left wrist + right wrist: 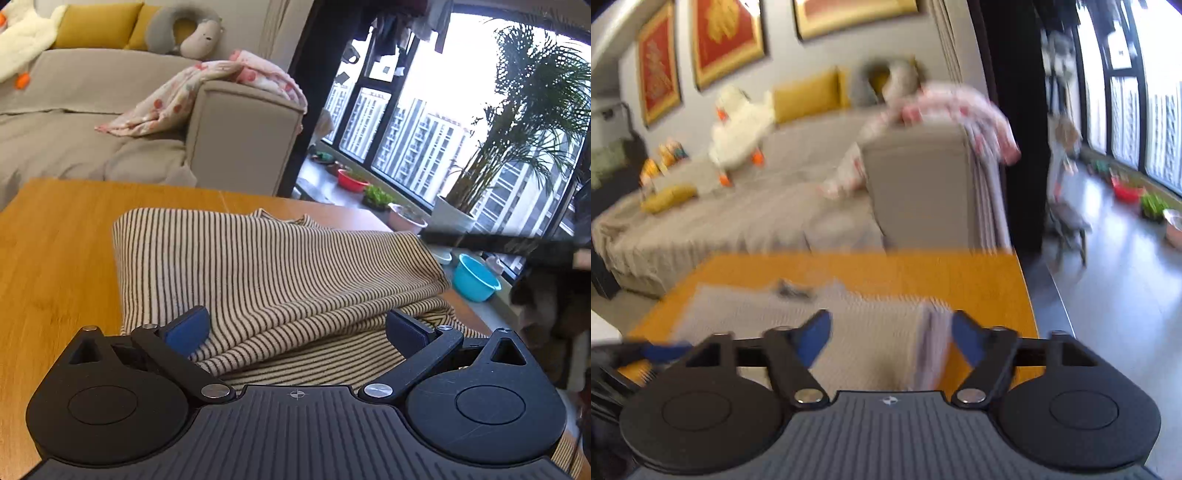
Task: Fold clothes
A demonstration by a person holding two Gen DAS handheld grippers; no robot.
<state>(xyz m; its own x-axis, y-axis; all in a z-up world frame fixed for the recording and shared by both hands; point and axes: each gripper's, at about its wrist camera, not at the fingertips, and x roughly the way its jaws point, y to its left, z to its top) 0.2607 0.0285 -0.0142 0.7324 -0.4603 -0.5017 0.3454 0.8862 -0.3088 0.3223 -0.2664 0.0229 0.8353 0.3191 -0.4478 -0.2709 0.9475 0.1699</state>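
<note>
The tabletop (55, 258) is one wooden surface, and it carries a single striped garment (258, 266), cream with thin dark lines. The garment lies across the middle of the tabletop and reaches toward the right edge; its neckline points at the far edge, nearest the sofa (110, 110). One side of it is already turned over the body, so a doubled layer with a raised fold edge runs across the near right part, and a lower layer shows beneath it at the near edge. Judging from this, the folding is partly done: at least one lengthwise fold is in, and the cloth is not yet a compact packet.

Two claws are in view, one per hand. The left claw (295, 328) hangs just over the near edge of the garment with its blue pads spread wide, gripping nothing. The right claw (892, 339) is likewise spread, its pads on either side of the folded right edge of the cloth without closing on it; that view is smeared by motion, so whether a pad touches the fabric cannot be told.

The next move likely calls for both claws to drop onto the near hem, pinch all the layers together, and carry them toward the neckline, keeping the stacked edges aligned so the soft knit does not slide apart.
</note>
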